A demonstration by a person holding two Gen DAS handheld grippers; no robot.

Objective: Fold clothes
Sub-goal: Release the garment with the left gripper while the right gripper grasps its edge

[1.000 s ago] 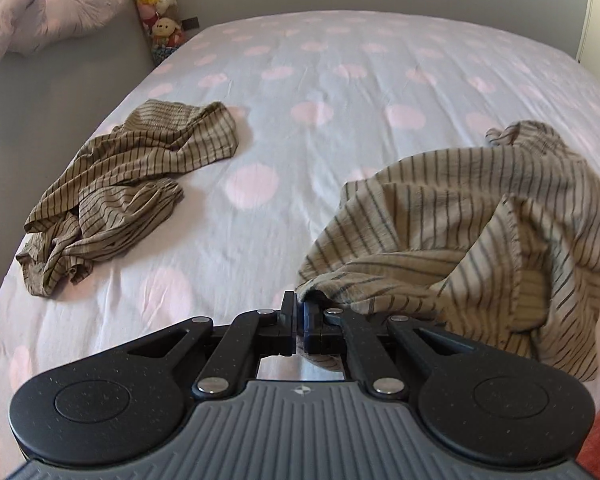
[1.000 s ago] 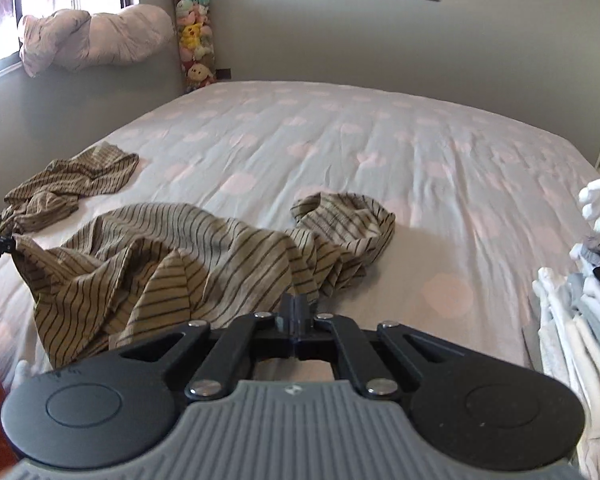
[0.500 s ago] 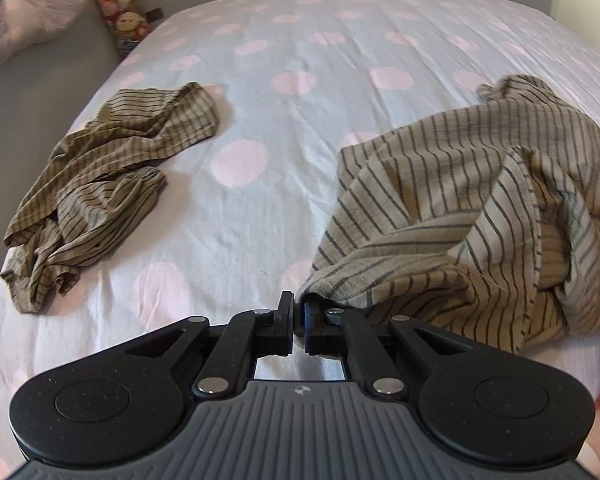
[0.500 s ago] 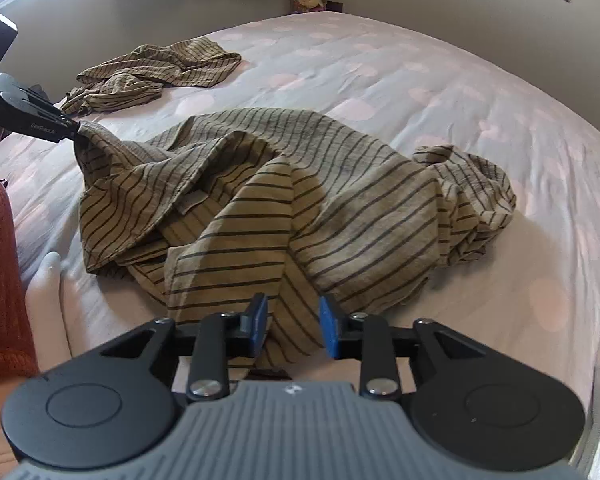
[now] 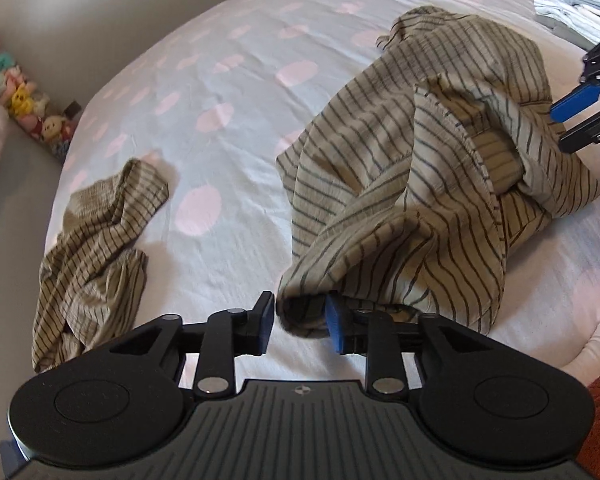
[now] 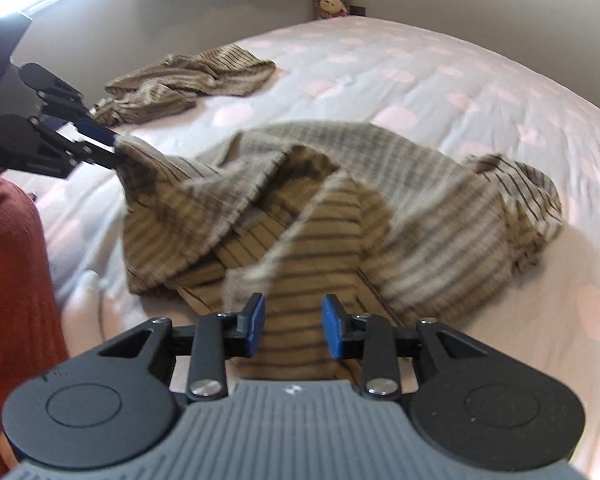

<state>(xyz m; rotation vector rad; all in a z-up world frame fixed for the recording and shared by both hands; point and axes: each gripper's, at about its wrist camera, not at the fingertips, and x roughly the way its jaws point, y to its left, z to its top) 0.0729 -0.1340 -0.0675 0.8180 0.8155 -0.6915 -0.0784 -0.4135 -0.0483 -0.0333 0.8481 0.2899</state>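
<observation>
Clearly the folding has barely begun. The striped shirt [image 5: 400, 184] lies in a rumpled heap on the near right part of the bed [image 5: 240, 128], bunched and doubled over itself, with no clean fold or flat panel anywhere in sight. A second striped garment [image 5: 96, 240] sits crumpled well apart to the left, near the bed's left edge, untouched. At the far right corner a stack of folded clothes [image 5: 572, 4] suggests that some pieces are already finished.

The left hand-held gripper [image 5: 298, 326] is opening: its jaws stand apart with a bunched corner of the striped shirt between them. The cloth lies against the right pad while the left pad is clear of it, so the corner looks released or nearly so. The right hand-held gripper [image 6: 292, 326] also has its jaws apart, over a fold of the same shirt at its near edge. Cloth runs between the pads, but they do not press on it. In the left wrist view that gripper shows at the far right edge, just beside the shirt's right side.

By my reading, everything is left for this shirt: spreading it flat, smoothing it, bringing sleeves and sides in and folding it down. The garment on the left would follow. A person's rust-coloured sleeve [image 6: 12, 280] shows at the near left.
</observation>
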